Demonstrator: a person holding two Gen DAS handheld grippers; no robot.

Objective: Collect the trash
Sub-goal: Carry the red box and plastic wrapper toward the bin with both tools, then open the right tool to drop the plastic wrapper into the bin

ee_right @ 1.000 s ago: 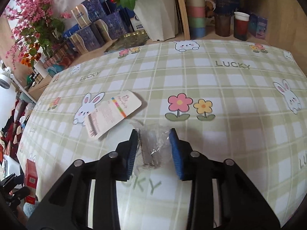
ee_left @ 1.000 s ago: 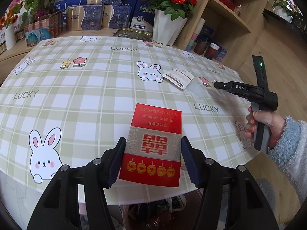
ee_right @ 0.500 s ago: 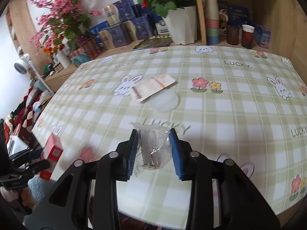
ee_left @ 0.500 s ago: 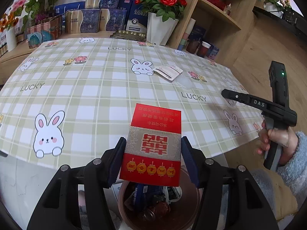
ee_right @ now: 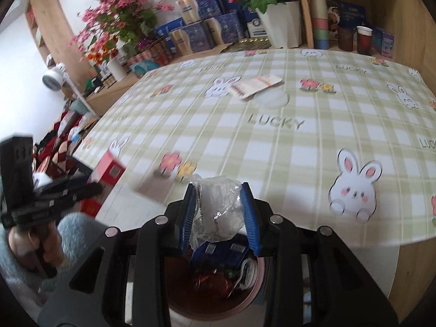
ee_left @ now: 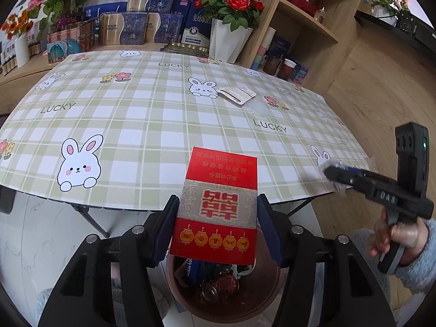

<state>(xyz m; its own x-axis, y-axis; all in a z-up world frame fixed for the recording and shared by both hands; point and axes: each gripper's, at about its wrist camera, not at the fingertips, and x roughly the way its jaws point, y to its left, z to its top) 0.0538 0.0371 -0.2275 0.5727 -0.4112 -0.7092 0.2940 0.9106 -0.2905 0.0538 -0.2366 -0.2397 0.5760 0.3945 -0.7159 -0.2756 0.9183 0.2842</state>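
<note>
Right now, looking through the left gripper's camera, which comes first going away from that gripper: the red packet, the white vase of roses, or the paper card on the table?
1. Red packet, clamped between the left gripper pads.
2. Paper card, lying on the tablecloth right of centre.
3. White vase of roses, standing beyond the table's far edge.

The left gripper [ee_left: 216, 226] is hanging past the near edge of the table [ee_left: 152, 125], with a flat box [ee_left: 218, 204] sitting between its fingers and a bin [ee_left: 268, 297] lying directly below. The right gripper [ee_right: 219, 215], to its right, is also hanging over the bin [ee_right: 239, 302], with a crumpled wrapper [ee_right: 219, 209] sitting between its fingers. A card [ee_left: 236, 94] is lying on the table's far right part, overlapping a round lid [ee_left: 257, 108] just before it.
</note>
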